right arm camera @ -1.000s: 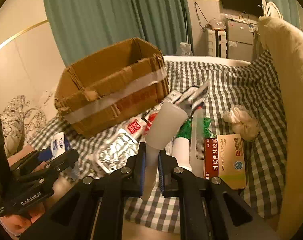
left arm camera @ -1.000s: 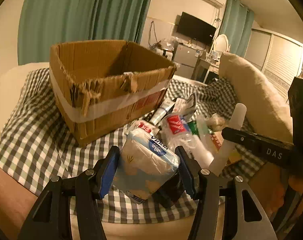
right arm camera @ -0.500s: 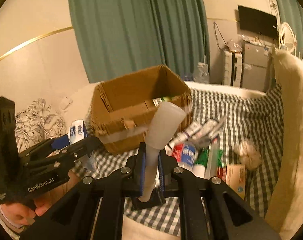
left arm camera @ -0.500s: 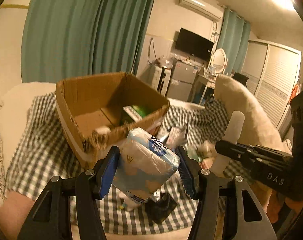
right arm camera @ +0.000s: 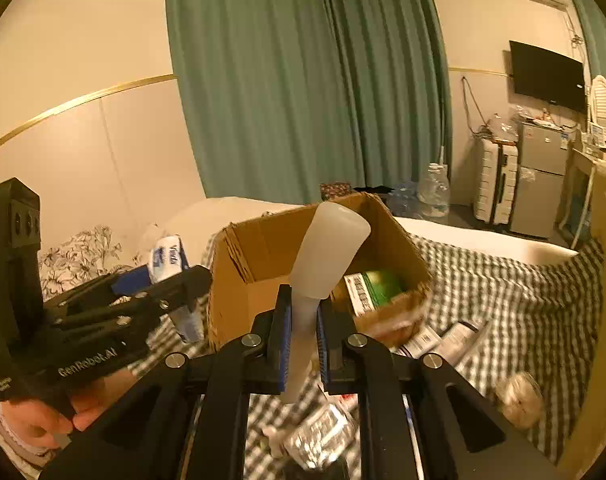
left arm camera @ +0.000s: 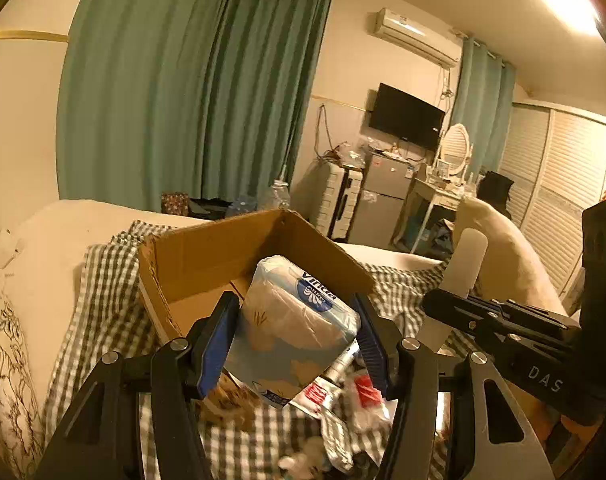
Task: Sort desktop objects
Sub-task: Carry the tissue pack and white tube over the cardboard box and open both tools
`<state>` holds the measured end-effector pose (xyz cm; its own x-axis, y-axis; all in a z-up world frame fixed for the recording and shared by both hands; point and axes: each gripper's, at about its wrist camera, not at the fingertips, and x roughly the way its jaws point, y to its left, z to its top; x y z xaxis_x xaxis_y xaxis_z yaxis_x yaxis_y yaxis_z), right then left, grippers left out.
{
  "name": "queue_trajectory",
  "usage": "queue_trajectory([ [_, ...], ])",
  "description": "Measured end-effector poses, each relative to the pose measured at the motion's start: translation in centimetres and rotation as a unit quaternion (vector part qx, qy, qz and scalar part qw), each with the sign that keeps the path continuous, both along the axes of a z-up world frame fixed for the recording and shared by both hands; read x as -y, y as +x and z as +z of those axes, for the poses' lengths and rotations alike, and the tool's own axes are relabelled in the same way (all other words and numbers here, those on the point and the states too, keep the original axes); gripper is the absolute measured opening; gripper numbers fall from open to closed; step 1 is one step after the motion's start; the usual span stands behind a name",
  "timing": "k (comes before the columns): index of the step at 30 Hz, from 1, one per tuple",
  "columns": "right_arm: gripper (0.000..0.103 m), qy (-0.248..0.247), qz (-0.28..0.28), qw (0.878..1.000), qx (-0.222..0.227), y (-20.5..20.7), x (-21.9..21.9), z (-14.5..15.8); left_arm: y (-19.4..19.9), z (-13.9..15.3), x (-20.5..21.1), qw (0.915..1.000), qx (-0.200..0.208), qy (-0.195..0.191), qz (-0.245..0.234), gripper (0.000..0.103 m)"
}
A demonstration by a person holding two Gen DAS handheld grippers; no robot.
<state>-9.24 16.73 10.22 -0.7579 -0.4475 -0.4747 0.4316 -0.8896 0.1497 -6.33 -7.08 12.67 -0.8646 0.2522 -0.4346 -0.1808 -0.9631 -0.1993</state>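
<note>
Above the near edge of the open brown cardboard box (left arm camera: 239, 256), the left gripper (left arm camera: 295, 340) pinches a soft blue-and-white plastic tissue pack (left arm camera: 291, 320) printed "Vinda" between its blue pads. To its right, the right gripper (right arm camera: 303, 328), marked "DAS" on its side, is clamped on the thin end of a frosted white plastic tube (right arm camera: 323, 264) standing upright. Inside the box lies a green-and-white carton (right arm camera: 373, 286). Scattered packets (left arm camera: 335, 392) lie on the green-checked cloth (right arm camera: 503, 300) near the box. "GenRobot.AI" is printed on the left gripper's body.
</note>
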Motion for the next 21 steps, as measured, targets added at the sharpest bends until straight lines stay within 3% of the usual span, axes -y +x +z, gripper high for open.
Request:
queue_trajectory([
  [5,0.011,-0.01,0.012,1.0,0.008,-3.4,1.8,-0.7,-3.3,-0.8,1.2,0.9998,0.01,0.009,0.014,0.059],
  [17,0.014,-0.021,0.007,0.998,0.054,-11.0,3.1,-5.4,-9.8,-5.2,2.4,0.999,0.038,0.008,0.022,0.059],
  [18,0.017,-0.023,0.005,0.998,0.056,-11.4,3.1,-5.6,-10.0,-5.6,2.6,0.9987,0.043,0.01,0.026,0.06],
  [20,0.032,-0.027,0.0,0.998,0.06,-12.0,3.1,-6.2,-10.5,-6.5,2.8,0.9979,0.053,0.018,0.032,0.064],
  [21,0.049,-0.032,0.0,0.997,0.065,-12.1,3.0,-6.5,-10.7,-6.8,3.0,0.9976,0.057,0.023,0.033,0.071],
])
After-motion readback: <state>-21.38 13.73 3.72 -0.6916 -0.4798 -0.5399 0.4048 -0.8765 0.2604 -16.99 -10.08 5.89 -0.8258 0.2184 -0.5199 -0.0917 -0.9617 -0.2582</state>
